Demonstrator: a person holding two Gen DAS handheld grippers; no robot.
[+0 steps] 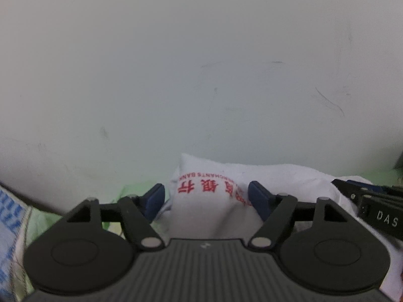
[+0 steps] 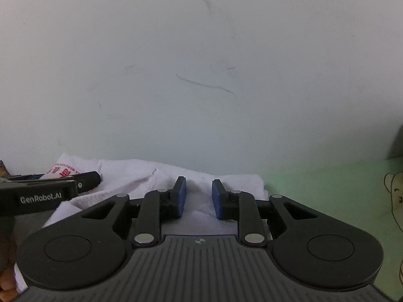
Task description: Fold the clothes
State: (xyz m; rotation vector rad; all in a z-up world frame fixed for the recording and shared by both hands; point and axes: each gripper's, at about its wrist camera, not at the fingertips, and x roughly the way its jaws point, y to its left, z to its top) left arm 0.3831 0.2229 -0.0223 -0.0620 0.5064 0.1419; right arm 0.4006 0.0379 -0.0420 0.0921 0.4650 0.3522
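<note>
A white garment point(image 1: 201, 216) with red printed characters lies bunched on a green surface, close against a pale wall. My left gripper point(image 1: 207, 198) is open wide, and the printed part of the garment sits between its blue pads. In the right wrist view the same white garment point(image 2: 126, 176) spreads to the left. My right gripper point(image 2: 199, 196) is over it, open by a narrower gap, with a ridge of cloth rising between the pads. The two grippers are side by side, each showing at the edge of the other's view.
The scuffed pale wall point(image 1: 201, 75) stands just beyond the garment. A green sheet point(image 2: 327, 188) with a cartoon bear print point(image 2: 395, 191) extends to the right. A blue-and-white patterned cloth point(image 1: 10, 216) lies at the far left. A hand point(image 2: 6, 281) shows at the lower left.
</note>
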